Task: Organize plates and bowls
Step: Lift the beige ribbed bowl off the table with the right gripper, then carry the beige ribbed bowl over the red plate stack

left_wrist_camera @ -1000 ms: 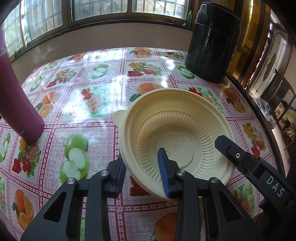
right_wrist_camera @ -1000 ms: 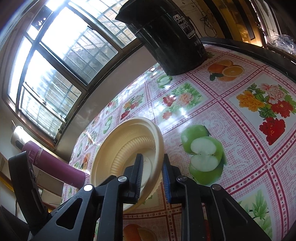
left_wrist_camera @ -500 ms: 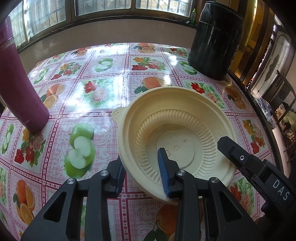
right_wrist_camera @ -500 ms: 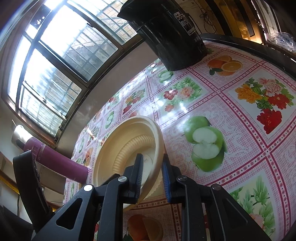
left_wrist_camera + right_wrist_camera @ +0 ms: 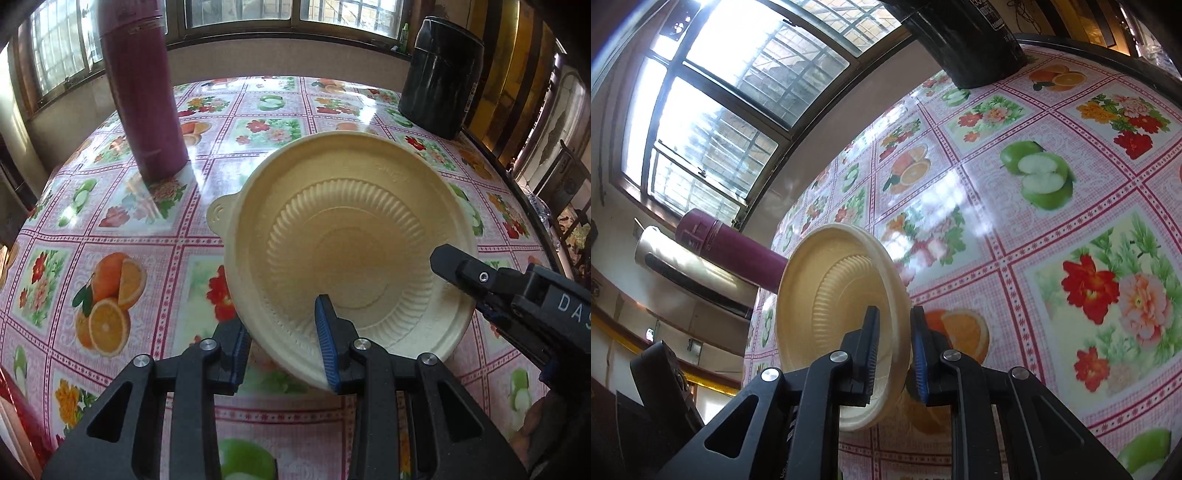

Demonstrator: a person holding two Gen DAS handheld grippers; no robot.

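Note:
A cream plastic bowl (image 5: 351, 240) with a ribbed inner wall and a small tab handle is held tilted above the fruit-print tablecloth. My left gripper (image 5: 284, 350) is shut on the bowl's near rim, one finger inside and one outside. My right gripper (image 5: 894, 347) is shut on the bowl's rim (image 5: 846, 317) too, and shows in the left wrist view (image 5: 480, 291) at the bowl's right edge. The rim looks layered, as if bowls are nested.
A tall maroon flask (image 5: 142, 92) stands at the back left of the table (image 5: 110, 229). A black cylindrical pot (image 5: 439, 74) stands at the back right near the table edge. Windows run behind the table. A red object (image 5: 14, 417) sits at the left front edge.
Both grippers have carried the bowl leftward and toward the maroon flask, which now stands much closer. The bowl stays gripped by both and is tilted more steeply in the right wrist view.

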